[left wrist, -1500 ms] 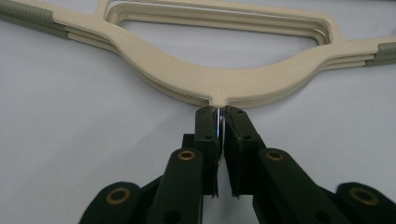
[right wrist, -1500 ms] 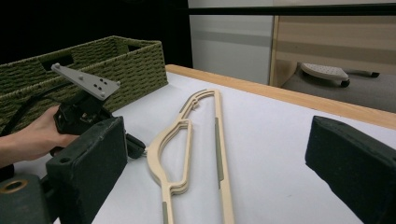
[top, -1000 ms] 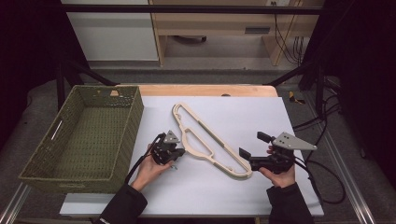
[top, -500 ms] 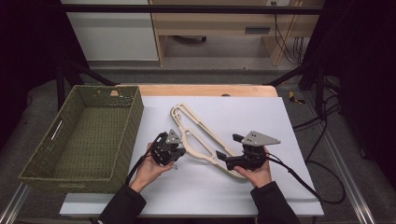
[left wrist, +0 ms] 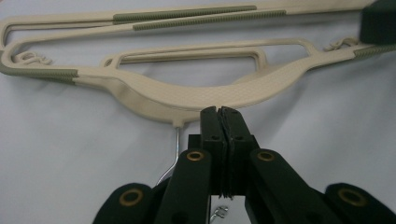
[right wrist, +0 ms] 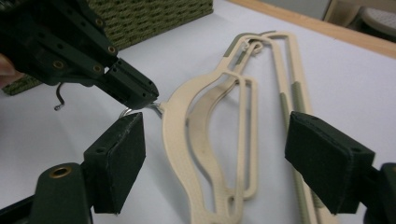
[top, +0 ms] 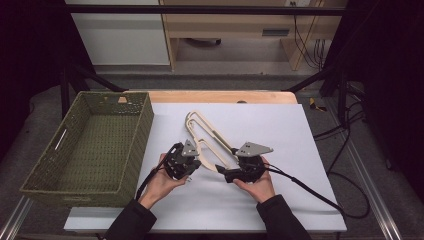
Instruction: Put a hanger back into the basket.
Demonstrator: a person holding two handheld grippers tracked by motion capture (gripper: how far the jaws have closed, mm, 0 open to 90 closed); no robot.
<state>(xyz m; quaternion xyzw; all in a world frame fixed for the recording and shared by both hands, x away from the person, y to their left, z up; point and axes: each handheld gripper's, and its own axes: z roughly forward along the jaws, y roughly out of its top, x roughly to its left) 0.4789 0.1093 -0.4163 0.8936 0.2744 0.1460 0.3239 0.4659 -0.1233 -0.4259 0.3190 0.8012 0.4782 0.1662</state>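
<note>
Hangers (top: pixel 207 137): two, cream plastic with olive grip strips, stacked nearly flat on the white tabletop (top: pixel 280 130), mid-tabletop, between the two hands. Wire hook (left wrist: pixel 175 154) of one: thin metal, partly hidden behind the left tongs.

Basket (top: pixel 87 145): one, woven green, at the tabletop's left edge, touching nothing else.

Left tongs (top: pixel 192 162): one pair, pressed fully together beside the hanger's neck; whether the wire is pinched cannot be told.

Right tongs (top: pixel 226 174): one pair, spread wide, straddling the hangers' lower arm, pads (right wrist: pixel 123 149) clear of the plastic.

Hanger ends are cut off in both gripper views.
</note>
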